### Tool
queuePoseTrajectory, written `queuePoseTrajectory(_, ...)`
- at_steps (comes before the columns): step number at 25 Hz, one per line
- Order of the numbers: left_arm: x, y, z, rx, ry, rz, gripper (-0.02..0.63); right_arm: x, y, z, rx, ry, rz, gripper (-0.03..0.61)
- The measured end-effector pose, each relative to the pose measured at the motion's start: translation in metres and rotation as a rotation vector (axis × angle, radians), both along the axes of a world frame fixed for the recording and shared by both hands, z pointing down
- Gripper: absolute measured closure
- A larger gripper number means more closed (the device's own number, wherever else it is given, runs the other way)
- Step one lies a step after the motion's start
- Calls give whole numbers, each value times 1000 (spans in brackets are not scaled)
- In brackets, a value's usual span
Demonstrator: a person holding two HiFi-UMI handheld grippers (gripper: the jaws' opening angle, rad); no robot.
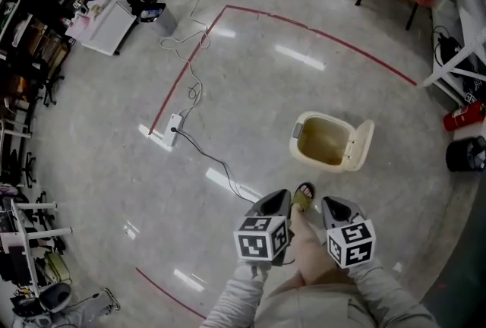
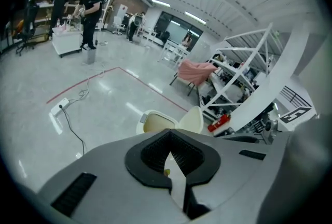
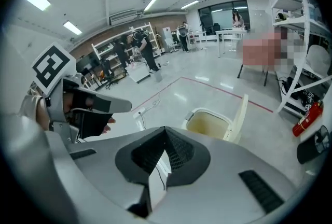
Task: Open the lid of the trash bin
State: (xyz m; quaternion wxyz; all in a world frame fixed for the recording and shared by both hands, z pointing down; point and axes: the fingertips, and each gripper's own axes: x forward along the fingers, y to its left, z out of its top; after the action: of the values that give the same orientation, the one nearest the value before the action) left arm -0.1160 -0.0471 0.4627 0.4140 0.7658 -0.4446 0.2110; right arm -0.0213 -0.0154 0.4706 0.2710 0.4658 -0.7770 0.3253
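Pale polished floor [image 1: 114, 129] runs out ahead of me, and over it my left gripper [image 1: 276, 199] has its jaws closed together on nothing, as does my right gripper [image 1: 332, 203] beside it. Ahead and a little to the right of both, well apart from them and nearer the right one, the trash bin [image 1: 311, 118] stands on the floor. Its lid [image 1: 363, 146] is already tipped up along its right side, the mouth faces upward and the long axis runs left to right across my view, so I judge little is left to open.
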Motion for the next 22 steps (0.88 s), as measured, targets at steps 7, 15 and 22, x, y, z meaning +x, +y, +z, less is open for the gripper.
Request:
queuePoseTrajectory(7,-1,35,-40,67,9,-19,607,-6,21,-38,45,-39,-59,580)
queuePoseTrajectory(15,-3,56,-78,137,8,-18,607,-15,50,-72,84,-67,-114,581)
queuePoseTrajectory(22,-3,69,-89,163,14,-2,607,-18,61,-87,134,-56,-123,581)
